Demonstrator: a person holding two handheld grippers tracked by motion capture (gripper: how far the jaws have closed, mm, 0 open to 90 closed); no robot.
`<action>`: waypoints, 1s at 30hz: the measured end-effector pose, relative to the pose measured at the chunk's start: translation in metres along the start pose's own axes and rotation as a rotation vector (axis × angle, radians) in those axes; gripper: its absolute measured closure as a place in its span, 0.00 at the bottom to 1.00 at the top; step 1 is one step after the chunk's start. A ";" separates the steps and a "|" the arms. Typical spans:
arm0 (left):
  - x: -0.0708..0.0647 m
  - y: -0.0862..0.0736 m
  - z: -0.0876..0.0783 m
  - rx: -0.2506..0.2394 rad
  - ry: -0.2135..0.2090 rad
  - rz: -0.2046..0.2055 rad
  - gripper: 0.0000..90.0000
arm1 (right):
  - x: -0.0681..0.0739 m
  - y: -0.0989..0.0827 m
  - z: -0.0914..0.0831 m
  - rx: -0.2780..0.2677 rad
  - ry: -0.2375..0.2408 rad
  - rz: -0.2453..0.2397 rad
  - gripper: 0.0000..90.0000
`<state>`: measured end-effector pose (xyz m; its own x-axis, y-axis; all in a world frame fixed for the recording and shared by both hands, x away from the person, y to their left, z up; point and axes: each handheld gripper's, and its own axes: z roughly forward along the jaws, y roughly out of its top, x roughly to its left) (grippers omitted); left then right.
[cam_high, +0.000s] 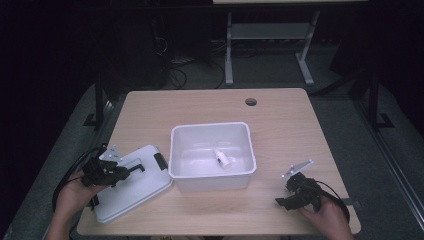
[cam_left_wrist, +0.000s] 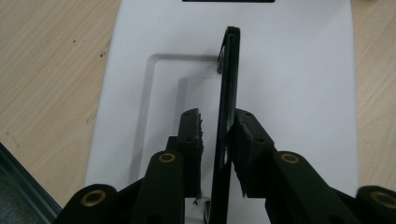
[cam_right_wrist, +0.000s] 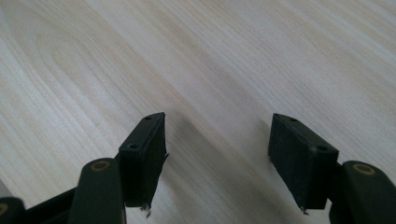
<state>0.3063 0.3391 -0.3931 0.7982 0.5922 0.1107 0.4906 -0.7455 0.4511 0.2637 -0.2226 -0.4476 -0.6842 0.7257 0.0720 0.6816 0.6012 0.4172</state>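
A white lid (cam_high: 135, 192) lies flat on the table left of the open white bin (cam_high: 210, 127). Its black handle (cam_left_wrist: 229, 93) stands up on edge between the jaws of my left gripper (cam_left_wrist: 217, 116). The right jaw touches the handle, while a thin strip of white lid (cam_left_wrist: 289, 70) shows between the handle and the left jaw. In the high view the left gripper (cam_high: 125, 171) sits over the lid's middle. A small white cylinder-like object (cam_high: 221, 158) lies inside the bin. My right gripper (cam_high: 280, 201) hovers open over bare wood (cam_right_wrist: 217, 121), right of the bin.
The wooden table (cam_high: 280, 125) has a round cable hole (cam_high: 251, 102) at the back right. A black latch (cam_high: 160, 160) sits on the lid's edge nearest the bin. Table legs and cables lie on the dark floor beyond.
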 end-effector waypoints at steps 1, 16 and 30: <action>0.001 0.001 0.000 0.002 -0.005 0.003 0.83 | 0.000 0.000 0.000 0.000 0.001 -0.001 0.40; 0.012 0.004 0.001 0.038 -0.054 0.004 0.88 | 0.001 0.002 0.003 0.001 0.006 -0.011 0.39; 0.015 0.005 0.003 0.054 -0.087 0.014 0.91 | 0.000 0.002 0.002 0.000 0.004 -0.012 0.39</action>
<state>0.3216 0.3429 -0.3916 0.8312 0.5546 0.0385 0.4955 -0.7705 0.4010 0.2654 -0.2205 -0.4491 -0.6931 0.7174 0.0708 0.6736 0.6095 0.4180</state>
